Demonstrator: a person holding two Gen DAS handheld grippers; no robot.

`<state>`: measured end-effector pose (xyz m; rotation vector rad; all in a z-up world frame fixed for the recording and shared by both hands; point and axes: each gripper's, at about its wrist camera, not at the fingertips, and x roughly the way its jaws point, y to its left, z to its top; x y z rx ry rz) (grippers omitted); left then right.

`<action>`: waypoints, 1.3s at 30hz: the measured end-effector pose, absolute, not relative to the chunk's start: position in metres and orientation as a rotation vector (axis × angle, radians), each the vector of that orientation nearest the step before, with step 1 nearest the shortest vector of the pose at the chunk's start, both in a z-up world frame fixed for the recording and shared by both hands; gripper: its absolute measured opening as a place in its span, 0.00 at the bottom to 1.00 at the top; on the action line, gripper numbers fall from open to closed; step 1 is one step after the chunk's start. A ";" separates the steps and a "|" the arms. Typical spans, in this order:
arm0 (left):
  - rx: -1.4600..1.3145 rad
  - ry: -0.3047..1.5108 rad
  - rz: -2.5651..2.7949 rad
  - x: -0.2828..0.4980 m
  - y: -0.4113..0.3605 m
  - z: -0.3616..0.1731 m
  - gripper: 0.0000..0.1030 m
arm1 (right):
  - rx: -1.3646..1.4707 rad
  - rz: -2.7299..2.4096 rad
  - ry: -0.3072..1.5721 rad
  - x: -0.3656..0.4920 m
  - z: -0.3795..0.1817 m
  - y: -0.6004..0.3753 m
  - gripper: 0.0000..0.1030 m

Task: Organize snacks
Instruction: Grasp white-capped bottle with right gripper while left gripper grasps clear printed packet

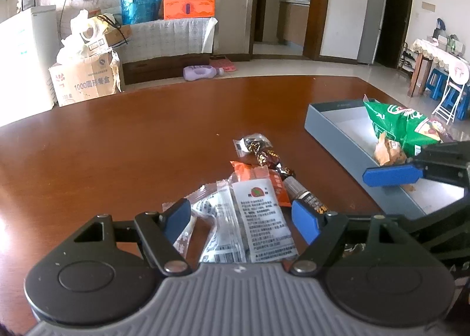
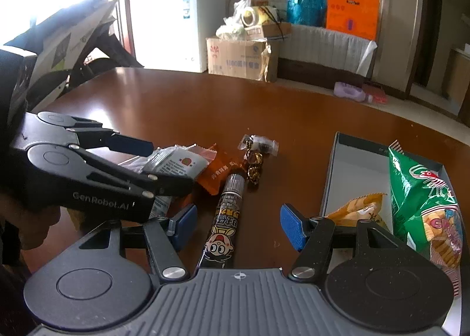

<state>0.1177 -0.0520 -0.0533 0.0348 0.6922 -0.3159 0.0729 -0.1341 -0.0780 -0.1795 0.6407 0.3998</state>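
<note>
My left gripper (image 1: 242, 218) is open low over a heap of white snack packets (image 1: 258, 218), which lie between its pads without touching them. An orange packet (image 1: 264, 177) and dark wrapped candies (image 1: 264, 153) lie just beyond. My right gripper (image 2: 239, 225) is open around a long dark snack tube (image 2: 226, 218) lying on the table; its pads stand clear of the tube. The left gripper (image 2: 155, 164) shows at the left of the right wrist view, straddling a white packet (image 2: 182, 162). A grey-blue box (image 1: 332, 130) on the right holds a green chip bag (image 1: 399, 124) and a yellow packet (image 2: 358, 209).
The brown wooden table (image 1: 147, 145) has a curved far edge with bare surface to the left and behind the snacks. On the floor beyond are a cardboard box (image 1: 85, 83), a purple bottle (image 1: 201, 73) and a white fridge (image 2: 173, 30).
</note>
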 end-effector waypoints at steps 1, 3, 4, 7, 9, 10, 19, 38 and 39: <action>0.034 0.694 -0.315 0.119 -0.053 -0.054 0.74 | -0.179 0.400 0.645 0.073 -0.079 -0.133 0.61; 0.030 0.702 -0.316 0.123 -0.055 -0.056 0.74 | -0.180 0.401 0.658 0.075 -0.082 -0.131 0.61; 0.029 0.707 -0.318 0.123 -0.055 -0.057 0.74 | -0.180 0.401 0.667 0.076 -0.085 -0.130 0.61; 0.029 0.717 -0.323 0.126 -0.058 -0.059 0.71 | -0.193 0.399 0.681 0.079 -0.088 -0.126 0.57; 0.030 0.723 -0.322 0.127 -0.058 -0.062 0.71 | -0.194 0.399 0.686 0.079 -0.089 -0.125 0.54; 0.028 0.727 -0.321 0.128 -0.058 -0.063 0.71 | -0.192 0.401 0.690 0.080 -0.090 -0.124 0.50; 0.011 0.744 -0.312 0.132 -0.055 -0.071 0.66 | -0.191 0.386 0.738 0.091 -0.095 -0.114 0.44; -0.012 0.748 -0.325 0.130 -0.051 -0.070 0.52 | -0.235 0.341 0.730 0.094 -0.102 -0.091 0.44; -0.012 0.749 -0.326 0.129 -0.050 -0.070 0.52 | -0.236 0.342 0.729 0.094 -0.102 -0.092 0.42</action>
